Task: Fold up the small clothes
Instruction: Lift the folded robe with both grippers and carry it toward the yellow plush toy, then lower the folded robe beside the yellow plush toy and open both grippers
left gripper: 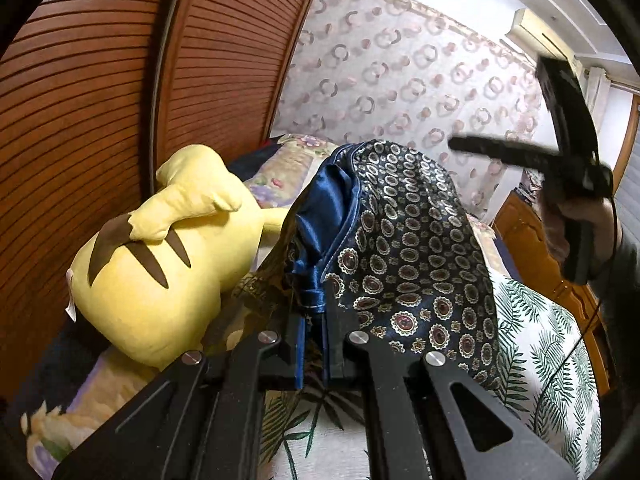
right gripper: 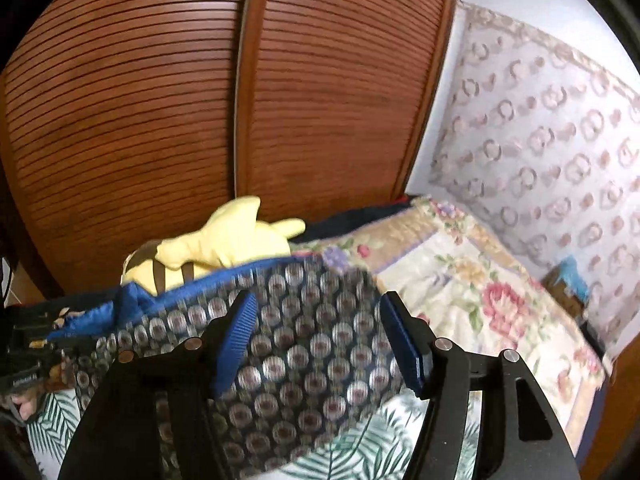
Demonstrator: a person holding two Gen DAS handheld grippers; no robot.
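The work surface is a bed covered with a white sheet printed with green palm leaves; farther back lies a floral quilt in pinks, yellows and purples. Along the upper left of both views runs a brown louvred wooden wardrobe with two door panels in sight. To the right of it hangs a pale curtain patterned with pink rings. In the upper right corner of the left wrist view an air conditioner sits high on the wall, and wooden furniture edges the bed at right.

One yellow plush toy with brown stripes lies at the left, against the wardrobe. One garment is in play: dark blue satin shorts printed with oval medallions, with a plain blue lining showing. They are raised off the sheet at centre frame in the left wrist view.

The left gripper is clamped tight on the shorts' blue hem. The right gripper stands spread, its two blue ribbed pads clear of the cloth, which lies behind and below them; it shows blurred at upper right in the left view.

A small white label on the left gripper's body, at the left edge of the right wrist view, is too blurred to read.
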